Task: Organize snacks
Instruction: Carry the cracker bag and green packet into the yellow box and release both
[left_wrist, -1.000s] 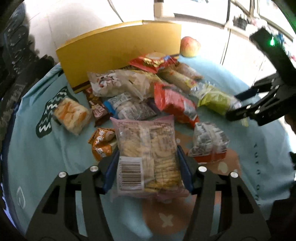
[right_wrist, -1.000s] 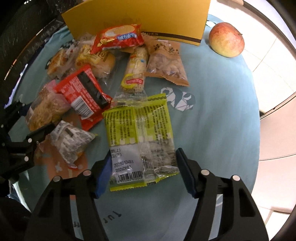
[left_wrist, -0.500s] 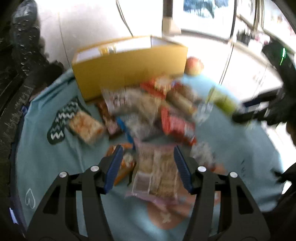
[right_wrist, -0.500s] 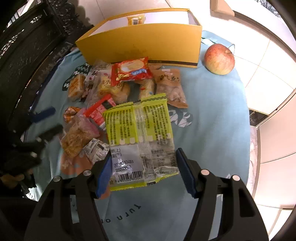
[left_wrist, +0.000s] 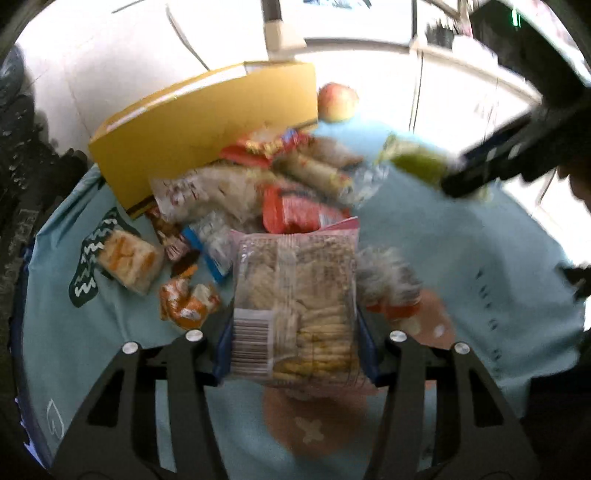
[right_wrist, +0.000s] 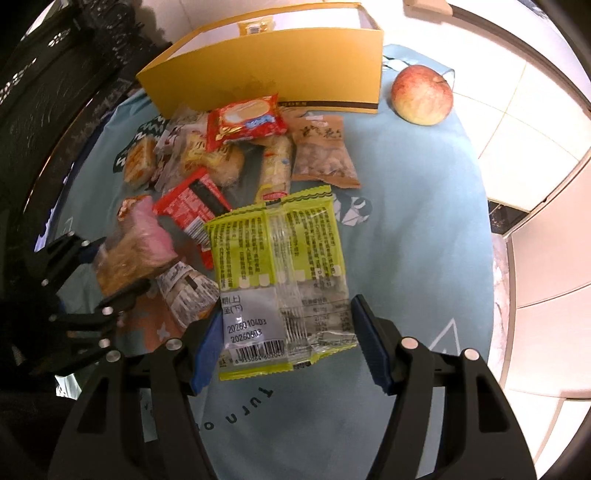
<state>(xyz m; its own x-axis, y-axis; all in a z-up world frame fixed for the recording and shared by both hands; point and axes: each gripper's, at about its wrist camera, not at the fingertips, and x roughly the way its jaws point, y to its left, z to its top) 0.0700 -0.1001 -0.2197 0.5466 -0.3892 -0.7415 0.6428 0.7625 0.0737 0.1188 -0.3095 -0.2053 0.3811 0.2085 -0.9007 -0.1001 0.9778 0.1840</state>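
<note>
Left hand-held gripper (left_wrist: 295, 350) is closing its jaws on the pink cracker pack (left_wrist: 295, 299); right hand-held gripper (right_wrist: 288, 347) grasps the green snack packet (right_wrist: 277, 266). Both packs should clear the pile ahead before going into the yellow box (right_wrist: 266, 70) beyond it.

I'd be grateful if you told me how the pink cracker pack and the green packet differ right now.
The cracker pack has a clear front showing pale crackers, with pink edges; the green packet is lime with printed text and a clear middle strip. The left gripper is closing on the cracker pack; the right gripper holds the green packet. Both are flat sealed packs with barcodes, lifted above the teal cloth.
</note>
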